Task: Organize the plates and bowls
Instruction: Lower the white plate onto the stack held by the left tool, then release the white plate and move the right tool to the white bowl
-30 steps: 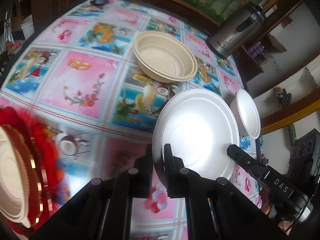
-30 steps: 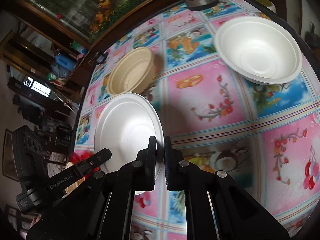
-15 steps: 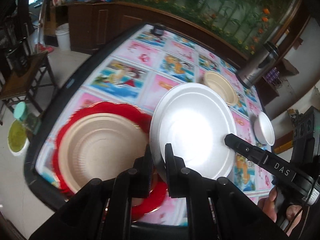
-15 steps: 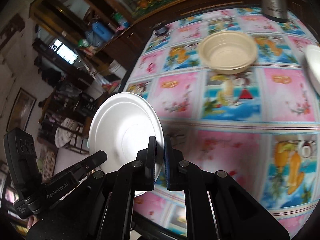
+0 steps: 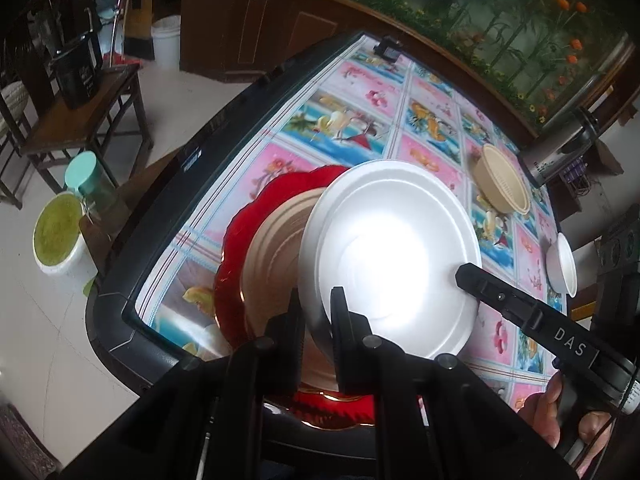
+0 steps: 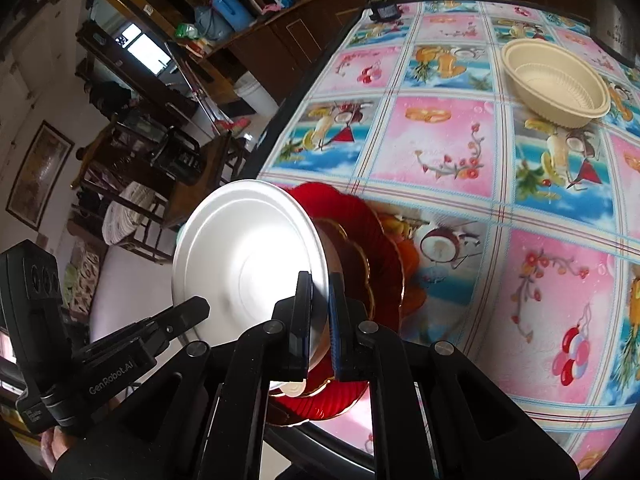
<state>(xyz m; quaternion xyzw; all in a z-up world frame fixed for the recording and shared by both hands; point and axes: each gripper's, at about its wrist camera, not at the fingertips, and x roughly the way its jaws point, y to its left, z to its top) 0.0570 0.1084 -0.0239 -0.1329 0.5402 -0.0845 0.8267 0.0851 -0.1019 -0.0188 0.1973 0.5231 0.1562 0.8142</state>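
White plate [image 5: 394, 256] is pinched at its rim by both grippers' fingers [image 5: 339, 320], above the red plate [image 5: 244, 232].

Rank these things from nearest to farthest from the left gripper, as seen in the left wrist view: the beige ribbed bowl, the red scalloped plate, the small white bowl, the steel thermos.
1. Red scalloped plate, directly below the left gripper, at the table's near edge.
2. Beige ribbed bowl, ahead, mid-table.
3. Small white bowl, far right edge; too close to call against the beige bowl.
4. Steel thermos, farthest, beyond the beige bowl.
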